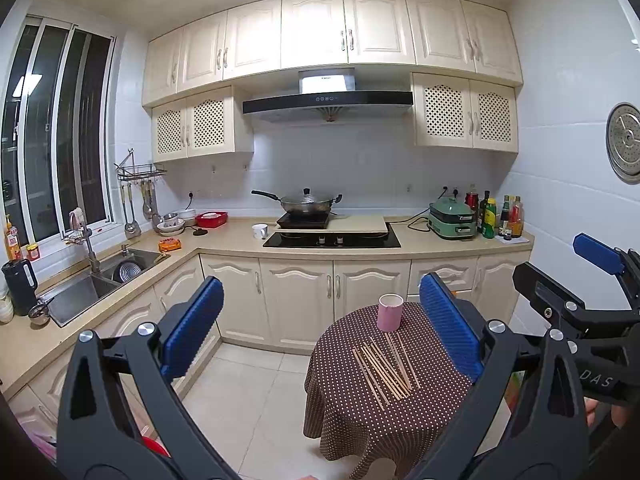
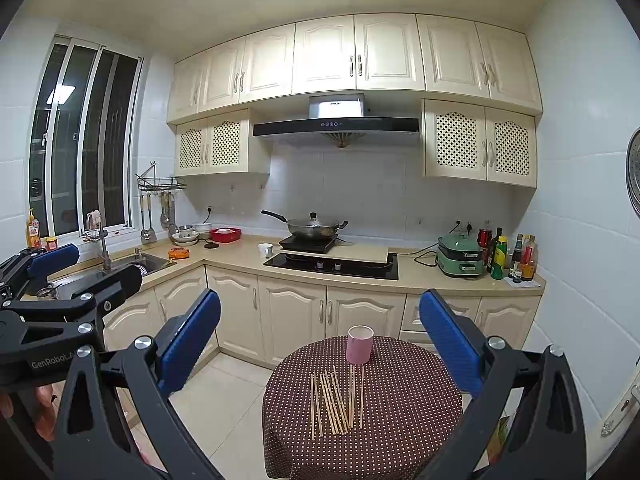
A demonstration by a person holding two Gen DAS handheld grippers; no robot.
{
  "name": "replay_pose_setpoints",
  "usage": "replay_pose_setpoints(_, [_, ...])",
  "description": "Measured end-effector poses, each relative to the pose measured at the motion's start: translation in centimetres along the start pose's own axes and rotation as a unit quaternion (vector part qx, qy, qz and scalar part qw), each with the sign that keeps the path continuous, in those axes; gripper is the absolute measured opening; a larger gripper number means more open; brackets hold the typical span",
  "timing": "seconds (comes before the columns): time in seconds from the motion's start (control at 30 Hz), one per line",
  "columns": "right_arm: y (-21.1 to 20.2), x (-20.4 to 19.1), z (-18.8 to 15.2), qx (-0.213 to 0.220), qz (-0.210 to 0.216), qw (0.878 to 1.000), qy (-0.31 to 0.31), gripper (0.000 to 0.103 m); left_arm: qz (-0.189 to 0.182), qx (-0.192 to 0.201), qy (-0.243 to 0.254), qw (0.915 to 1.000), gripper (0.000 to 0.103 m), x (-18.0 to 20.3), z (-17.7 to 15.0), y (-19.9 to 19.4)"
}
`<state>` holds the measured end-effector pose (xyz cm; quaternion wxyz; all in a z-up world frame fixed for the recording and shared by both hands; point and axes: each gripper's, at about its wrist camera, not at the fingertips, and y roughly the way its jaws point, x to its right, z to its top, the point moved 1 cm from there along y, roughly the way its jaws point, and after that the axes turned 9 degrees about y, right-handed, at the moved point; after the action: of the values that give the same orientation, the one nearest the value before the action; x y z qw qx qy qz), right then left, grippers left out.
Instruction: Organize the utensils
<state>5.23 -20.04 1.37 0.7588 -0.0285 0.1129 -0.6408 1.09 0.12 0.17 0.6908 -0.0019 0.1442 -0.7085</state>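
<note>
Several wooden chopsticks (image 1: 384, 370) lie loose on a small round table with a brown polka-dot cloth (image 1: 432, 412). A pink cup (image 1: 390, 312) stands upright behind them at the table's far side. Both also show in the right wrist view: the chopsticks (image 2: 336, 402) and the cup (image 2: 360, 344). My left gripper (image 1: 320, 332) is open and empty, held high and short of the table. My right gripper (image 2: 320, 348) is open and empty, also above and short of the table. Each gripper shows at the edge of the other's view.
An L-shaped kitchen counter (image 1: 236, 240) runs behind the table, with a sink (image 1: 88, 280) at left, a hob with a wok (image 1: 308, 202) in the middle, and a green cooker (image 1: 454, 218) and bottles (image 1: 500, 216) at right. Tiled floor (image 1: 248, 392) lies left of the table.
</note>
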Motion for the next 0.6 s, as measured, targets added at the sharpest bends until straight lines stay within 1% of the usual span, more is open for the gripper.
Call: replay_pose_setpoints(0.6, [0.27, -0.06, -0.31, -0.001, -0.001, 1.000, 0.002, 0.096, -0.001, -0.002, -0.001, 1.0000, 0.097, -0.16, -0.46, 0.30])
